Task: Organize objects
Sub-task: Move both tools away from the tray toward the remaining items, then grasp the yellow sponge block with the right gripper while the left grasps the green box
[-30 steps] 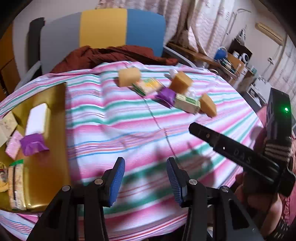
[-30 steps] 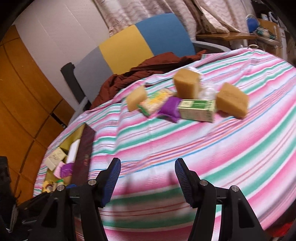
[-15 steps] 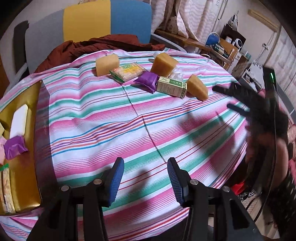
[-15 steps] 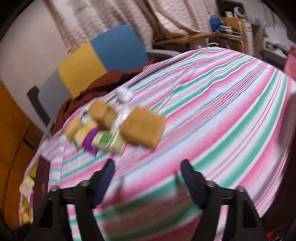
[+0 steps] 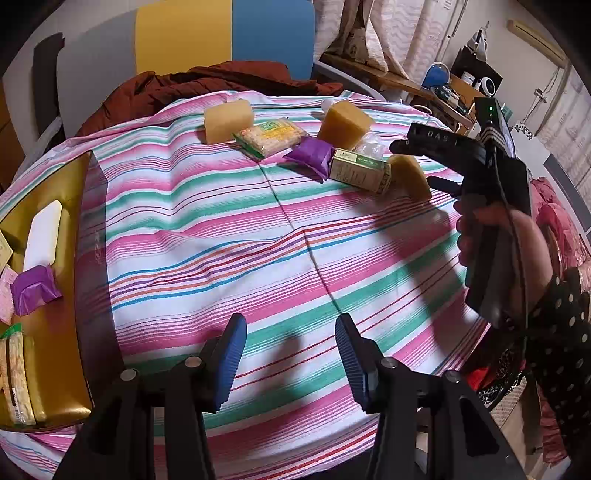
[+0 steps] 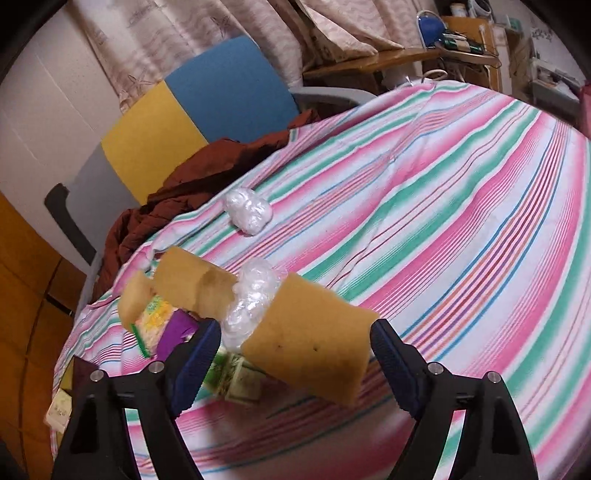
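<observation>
Right claw [image 6: 295, 354]: jaws spread wide around the near yellow sponge [image 6: 310, 339], which sits between the pads with a gap on each side; not gripped. Whether the left pad [image 6: 195, 354] touches anything cannot be told. Behind that pad, largely hidden: green carton [image 6: 232, 376], purple packet [image 6: 177, 332], cracker pack [image 6: 153, 314]. Beyond the claw: a second sponge [image 6: 192, 284], a third sponge [image 6: 135, 301] cut off by it, clear crumpled plastic [image 6: 251, 299] between the sponges, and another plastic wad [image 6: 247, 210] farther off.

Left claw [image 5: 290, 354]: jaws parted, nothing between them, over bare cloth well short of the pile. To its left, a gold tray [image 5: 72, 206] cut by the frame edge, holding a white bar [image 5: 42, 236], a purple packet [image 5: 33, 290] and crackers [image 5: 16, 376]; other contents too cropped to name.

Surface: counter under a pink, green and white striped cloth [image 5: 258, 229], creased.

Room: a chair [image 5: 225, 33] in grey, yellow and blue beyond the counter, a rust-red garment [image 5: 207, 79] over it, curtains, a cluttered wooden shelf [image 6: 388, 59].
</observation>
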Demonstrator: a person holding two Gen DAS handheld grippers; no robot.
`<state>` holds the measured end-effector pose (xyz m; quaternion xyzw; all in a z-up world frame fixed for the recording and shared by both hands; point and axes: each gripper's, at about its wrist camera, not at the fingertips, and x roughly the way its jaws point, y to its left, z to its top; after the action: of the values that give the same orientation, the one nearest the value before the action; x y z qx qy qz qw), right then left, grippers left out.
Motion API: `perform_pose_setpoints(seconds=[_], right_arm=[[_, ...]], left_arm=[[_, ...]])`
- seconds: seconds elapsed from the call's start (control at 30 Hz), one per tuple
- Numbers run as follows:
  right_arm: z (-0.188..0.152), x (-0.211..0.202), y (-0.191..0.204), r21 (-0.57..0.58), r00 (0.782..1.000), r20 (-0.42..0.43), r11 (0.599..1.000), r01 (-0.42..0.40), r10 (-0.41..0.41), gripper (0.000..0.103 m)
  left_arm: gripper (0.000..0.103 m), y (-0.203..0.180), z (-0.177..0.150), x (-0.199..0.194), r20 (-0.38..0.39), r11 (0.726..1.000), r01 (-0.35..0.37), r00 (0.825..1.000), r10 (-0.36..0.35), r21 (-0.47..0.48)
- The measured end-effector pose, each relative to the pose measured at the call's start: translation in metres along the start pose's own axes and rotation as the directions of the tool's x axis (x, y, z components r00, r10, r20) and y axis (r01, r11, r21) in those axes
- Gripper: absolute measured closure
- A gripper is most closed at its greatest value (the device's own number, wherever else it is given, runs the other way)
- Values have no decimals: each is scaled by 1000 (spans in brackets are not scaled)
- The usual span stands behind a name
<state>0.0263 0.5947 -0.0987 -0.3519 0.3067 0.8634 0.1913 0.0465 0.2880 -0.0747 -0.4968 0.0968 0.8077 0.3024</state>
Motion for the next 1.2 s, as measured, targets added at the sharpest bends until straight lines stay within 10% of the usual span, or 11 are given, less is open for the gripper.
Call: perform_pose_setpoints(seconds=[0.17,0.57,0.87,1.2], right_arm=[[-10,-2,1,-92,1000,6,996,19,-18,37],[-76,-44,49,-260,985,-47,950,-174,167,40],[-63,-49,17,-225,989,138,970,90,-60,40],[-64,-38,2,-164,987,144,982,93,-70,40]], left_arm=[[52,2,2,4,0,1000,4,1000,-4,-10],[52,0,15,7,26,1000,-6,1000,6,-13],[52,-6,48,24,23,998,64,998,-63,-18],[51,-39,97,76,-20,996,90,996,-89,13]])
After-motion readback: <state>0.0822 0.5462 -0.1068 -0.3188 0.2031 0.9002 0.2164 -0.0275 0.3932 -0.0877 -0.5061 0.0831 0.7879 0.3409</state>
